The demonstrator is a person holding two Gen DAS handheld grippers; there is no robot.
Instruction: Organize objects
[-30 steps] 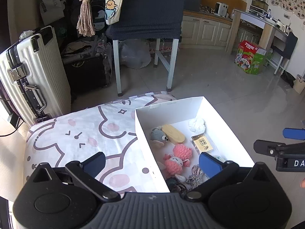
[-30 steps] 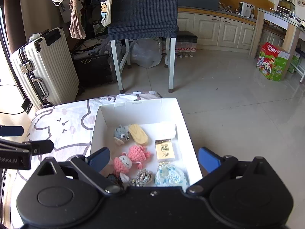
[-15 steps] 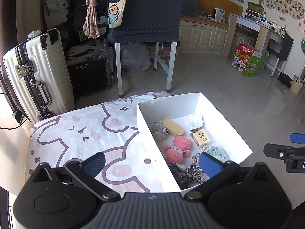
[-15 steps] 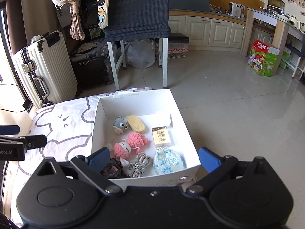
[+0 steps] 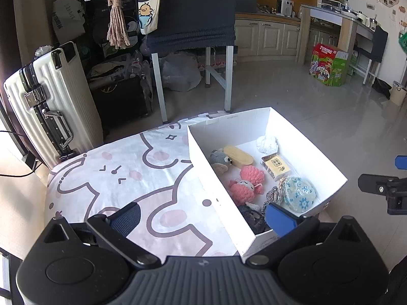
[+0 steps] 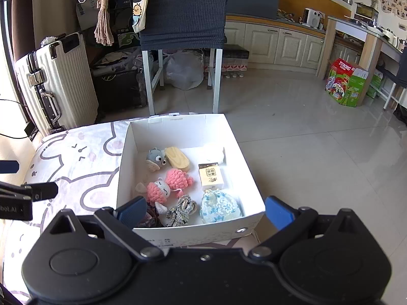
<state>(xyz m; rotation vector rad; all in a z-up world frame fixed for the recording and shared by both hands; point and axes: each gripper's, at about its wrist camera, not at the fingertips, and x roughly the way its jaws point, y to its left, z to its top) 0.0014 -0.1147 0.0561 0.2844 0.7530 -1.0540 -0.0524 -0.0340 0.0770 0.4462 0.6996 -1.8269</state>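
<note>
A white open box sits at the right end of a cartoon-print cloth surface. Inside lie a grey knitted toy, a wooden piece, a pink crocheted doll, a small printed card box, a blue floral pouch, a twisted cord, a dark item and a white fluffy thing. My left gripper is open, straddling the box's near left wall. My right gripper is open, just before the box's near wall. Neither holds anything.
A cream suitcase stands left of the cloth surface. A chair draped in dark fabric stands behind, with bags under it. Tiled floor spreads to the right, with a red-green carton and kitchen cabinets beyond.
Both grippers have pulled back and risen away from the box, so more of its contents and near wall show. Both stay open.
</note>
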